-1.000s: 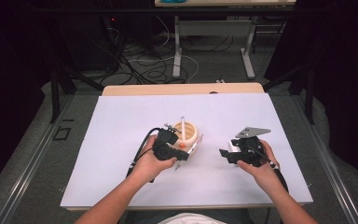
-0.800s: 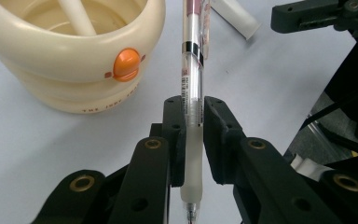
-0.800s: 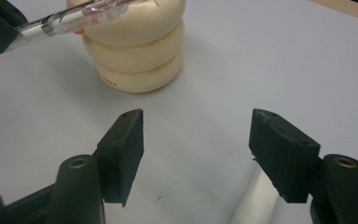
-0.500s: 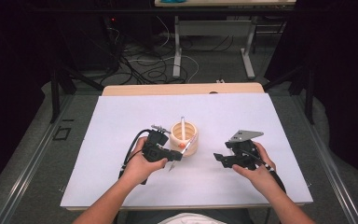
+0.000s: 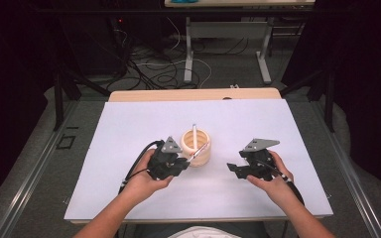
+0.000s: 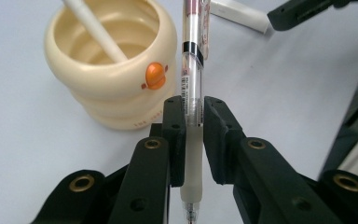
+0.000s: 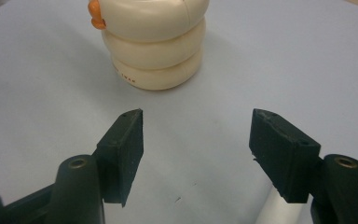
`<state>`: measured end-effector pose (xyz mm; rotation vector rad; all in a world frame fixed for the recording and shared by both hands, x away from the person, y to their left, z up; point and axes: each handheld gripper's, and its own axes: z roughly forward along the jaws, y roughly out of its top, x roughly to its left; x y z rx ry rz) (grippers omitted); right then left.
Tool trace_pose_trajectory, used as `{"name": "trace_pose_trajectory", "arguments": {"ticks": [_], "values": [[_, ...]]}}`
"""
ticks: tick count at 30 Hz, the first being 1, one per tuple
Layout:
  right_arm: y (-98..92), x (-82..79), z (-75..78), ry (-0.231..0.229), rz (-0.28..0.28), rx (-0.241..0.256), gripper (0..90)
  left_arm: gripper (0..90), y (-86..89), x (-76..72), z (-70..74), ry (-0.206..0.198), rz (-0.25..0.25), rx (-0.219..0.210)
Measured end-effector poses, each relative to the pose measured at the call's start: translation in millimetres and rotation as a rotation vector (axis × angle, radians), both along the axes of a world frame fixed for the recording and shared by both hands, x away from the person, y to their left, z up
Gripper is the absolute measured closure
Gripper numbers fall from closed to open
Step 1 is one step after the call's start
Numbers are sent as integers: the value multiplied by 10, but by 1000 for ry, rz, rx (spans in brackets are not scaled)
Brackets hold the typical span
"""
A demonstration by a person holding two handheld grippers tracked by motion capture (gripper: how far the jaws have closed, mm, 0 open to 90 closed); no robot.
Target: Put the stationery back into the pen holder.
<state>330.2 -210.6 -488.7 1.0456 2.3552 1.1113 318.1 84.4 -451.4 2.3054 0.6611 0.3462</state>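
Pens are going into the cream pot (image 5: 196,148) near the middle of the high view, judging by how everything is arranged. The left tool (image 6: 193,112) is pinching a clear pen (image 6: 193,70) between its two black jaws, gripping it low on the barrel near the rubber grip, so most of the pen is sticking out beyond the jaws. In the left tool's view the pen is running up the centre of the frame, just right of the pot, and its far end is passing out of the top edge. From above, the pen (image 5: 199,150) is slanting across the pot's near rim, which suggests it is being steered toward the mouth; whether it is touching the rim I cannot tell.

Inside the pot (image 6: 113,60), a white stick-like pen (image 6: 95,29) is already leaning against the inner wall at upper left of that view. The pot itself is ridged in three rings and is wearing a small orange knob (image 6: 154,74) on its side.

The right tool (image 7: 196,140) is waiting with its jaws spread wide and nothing between them, hovering over bare desk (image 7: 42,84), with the pot (image 7: 154,42) sitting ahead in the upper centre of its view. In the high view it (image 5: 234,167) is sitting right of the pot, apart from it.
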Motion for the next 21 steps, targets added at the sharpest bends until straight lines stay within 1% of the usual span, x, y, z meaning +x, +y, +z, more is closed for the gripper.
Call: {"name": "trace_pose_trajectory", "arguments": {"ticks": [2, 3, 5, 6, 8, 10, 11, 12, 13, 15, 16, 17, 19, 20, 21], "values": [[4, 5, -4, -3, 8, -1, 346, 798, -19, -60, 12, -63, -32, 52], [2, 7, -1, 1, 11, -7, 346, 798, -30, -89, 14, -104, -49, 74], [0, 11, -2, 5, 13, -11, 343, 798, -54, -146, 16, -172, -64, 113], [-1, 14, -4, 2, 11, -9, 342, 798, -56, -165, 18, -211, -76, 133], [-5, 15, -4, -2, 7, -3, 340, 798, -72, -214, 16, -295, -83, 179], [-12, 15, 9, 6, 12, -7, 339, 798, -79, -249, 11, -361, -98, 204], [-13, 6, 16, 16, 5, -7, 338, 798, -83, -268, 7, -401, -106, 220], [-20, 16, 13, -5, 11, -8, 337, 798, -88, -285, 2, -441, -113, 240], [-20, 16, 13, -3, 5, -5, 338, 798, -96, -306, -5, -484, -118, 256], [-21, 20, 12, 7, -1, 3, 338, 798, -115, -344, -26, -544, -136, 273], [-27, 26, 11, 3, 0, 1, 338, 798, -126, -366, -36, -577, -149, 292], [-33, 27, 17, 17, 4, -1, 338, 798, -136, -386, -41, -610, -170, 319], [-40, 26, 25, 27, 1, -4, 338, 798, -161, -429, -63, -674, -197, 361], [-41, 29, 23, 16, 1, -2, 337, 798, -172, -446, -76, -694, -208, 378], [-39, 28, 23, 13, -2, 1, 338, 798, -180, -461, -92, -724, -217, 393]]}}
